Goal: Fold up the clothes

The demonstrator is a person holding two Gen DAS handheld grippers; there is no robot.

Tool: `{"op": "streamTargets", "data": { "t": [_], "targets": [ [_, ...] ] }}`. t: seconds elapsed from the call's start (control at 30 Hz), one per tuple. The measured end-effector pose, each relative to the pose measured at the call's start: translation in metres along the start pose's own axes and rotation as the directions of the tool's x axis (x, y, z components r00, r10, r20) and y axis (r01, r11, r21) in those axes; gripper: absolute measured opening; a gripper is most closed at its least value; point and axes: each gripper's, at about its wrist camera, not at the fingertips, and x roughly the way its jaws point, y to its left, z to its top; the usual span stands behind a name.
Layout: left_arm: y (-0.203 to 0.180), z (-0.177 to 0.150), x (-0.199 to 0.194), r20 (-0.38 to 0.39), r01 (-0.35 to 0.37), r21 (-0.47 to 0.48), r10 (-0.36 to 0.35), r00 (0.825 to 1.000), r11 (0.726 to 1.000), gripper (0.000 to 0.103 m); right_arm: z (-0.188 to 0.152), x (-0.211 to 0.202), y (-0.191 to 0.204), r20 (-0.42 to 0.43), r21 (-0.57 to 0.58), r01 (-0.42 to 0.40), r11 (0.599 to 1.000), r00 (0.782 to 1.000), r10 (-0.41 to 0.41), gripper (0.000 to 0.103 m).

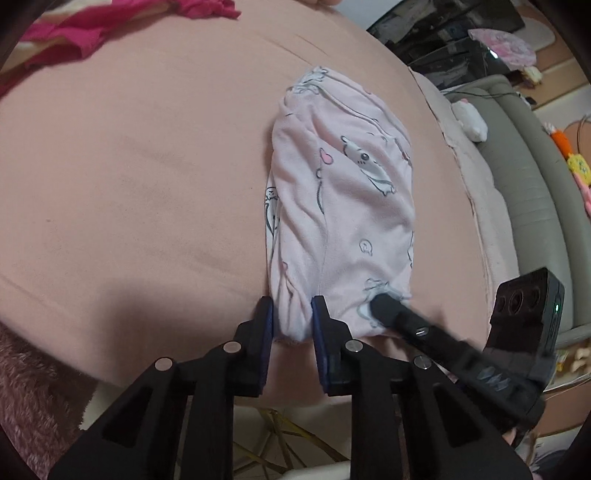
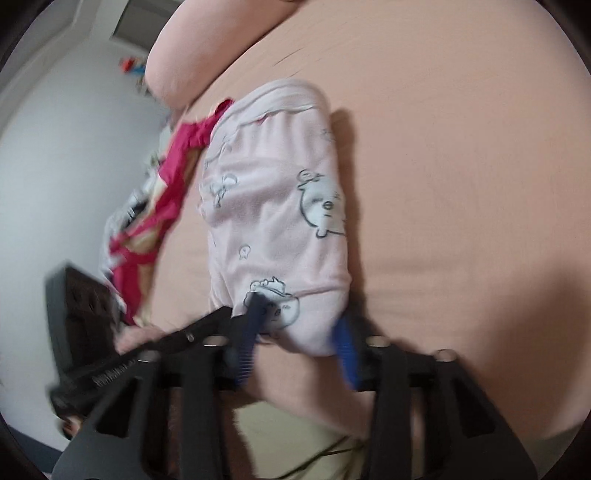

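A pale pink garment (image 1: 343,206) printed with cartoon animals lies folded into a narrow bundle on the peach bed sheet (image 1: 147,166). My left gripper (image 1: 291,317) has its blue-padded fingers on either side of the bundle's near left corner, with cloth between them. The right gripper's finger (image 1: 384,308) rests on the near right corner in the left wrist view. In the right wrist view the garment (image 2: 273,221) runs away from my right gripper (image 2: 295,325), whose blue fingers straddle its near end, spread apart.
A magenta garment (image 1: 74,35) lies at the far left of the bed, and shows in the right wrist view (image 2: 173,177). A pink pillow (image 2: 207,40) sits at the head. The bed's right edge (image 1: 480,206) drops to a grey frame (image 1: 524,184) and cluttered floor.
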Motion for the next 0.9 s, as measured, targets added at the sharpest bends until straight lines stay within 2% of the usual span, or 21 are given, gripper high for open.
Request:
{"op": "streamTargets", "data": {
  "t": [0.07, 0.13, 0.23, 0.3, 0.37, 0.43, 0.47, 0.5, 0.53, 0.6, 0.67, 0.7, 0.77, 0.87, 0.9],
  "targets": [
    [-0.011, -0.006, -0.003, 0.007, 0.019, 0.019, -0.019, 1.0, 1.0, 0.019, 0.003, -0.013, 0.0, 0.04, -0.018, 0.051, 0.999, 0.998, -0.05, 0.015],
    [-0.025, -0.015, -0.003, 0.001, 0.057, 0.036, -0.057, 0.998, 0.998, 0.019, 0.007, -0.031, -0.002, 0.094, -0.027, 0.107, 0.994, 0.99, -0.104, 0.014],
    [-0.058, -0.03, 0.012, -0.071, 0.161, 0.047, -0.157, 0.985, 0.986, 0.019, 0.013, -0.059, -0.005, 0.174, -0.033, 0.191, 0.981, 0.968, -0.182, 0.014],
    [-0.088, -0.036, 0.027, -0.14, 0.213, 0.108, -0.197, 0.97, 0.971, 0.02, 0.017, -0.077, -0.007, 0.227, -0.034, 0.246, 0.969, 0.946, -0.232, 0.015],
    [-0.111, -0.041, 0.034, -0.175, 0.206, 0.191, -0.173, 0.969, 0.96, 0.02, 0.02, -0.091, -0.012, 0.268, -0.02, 0.302, 0.953, 0.92, -0.286, 0.02],
    [-0.12, -0.039, 0.023, -0.129, 0.158, 0.275, -0.127, 0.984, 0.948, 0.02, 0.02, -0.094, -0.022, 0.271, 0.029, 0.343, 0.939, 0.901, -0.338, 0.022],
    [-0.124, -0.038, 0.017, -0.104, 0.132, 0.315, -0.105, 0.989, 0.94, 0.023, 0.018, -0.096, -0.027, 0.266, 0.054, 0.339, 0.939, 0.901, -0.341, 0.028],
    [-0.126, -0.034, 0.008, -0.057, 0.09, 0.352, -0.075, 0.996, 0.932, 0.031, 0.015, -0.097, -0.031, 0.261, 0.079, 0.336, 0.939, 0.902, -0.344, 0.039],
    [-0.123, -0.025, -0.006, 0.025, 0.025, 0.378, -0.037, 0.999, 0.926, 0.036, 0.013, -0.096, -0.034, 0.247, 0.101, 0.32, 0.942, 0.909, -0.335, 0.044],
    [-0.117, -0.001, -0.025, 0.163, -0.064, 0.378, 0.002, 0.987, 0.924, 0.051, 0.008, -0.091, -0.04, 0.197, 0.138, 0.264, 0.955, 0.937, -0.288, 0.048],
    [-0.107, 0.026, -0.033, 0.253, -0.107, 0.34, 0.019, 0.967, 0.934, 0.057, 0.004, -0.084, -0.047, 0.135, 0.168, 0.199, 0.965, 0.965, -0.223, 0.051],
    [-0.1, 0.04, -0.034, 0.273, -0.108, 0.316, 0.019, 0.962, 0.943, 0.059, 0.003, -0.08, -0.049, 0.118, 0.168, 0.183, 0.969, 0.972, -0.204, 0.051],
    [-0.084, 0.064, -0.02, 0.223, -0.06, 0.263, 0.0, 0.975, 0.963, 0.06, 0.002, -0.073, -0.047, 0.11, 0.136, 0.182, 0.974, 0.974, -0.197, 0.052],
    [-0.066, 0.085, 0.011, 0.124, -0.027, 0.194, 0.003, 0.992, 0.981, 0.06, 0.002, -0.063, -0.044, 0.096, 0.088, 0.179, 0.98, 0.978, -0.187, 0.057],
    [-0.065, 0.088, 0.024, 0.095, -0.013, 0.173, -0.003, 0.995, 0.985, 0.059, 0.001, -0.06, -0.043, 0.091, 0.071, 0.178, 0.981, 0.979, -0.184, 0.054]
  ]
}}
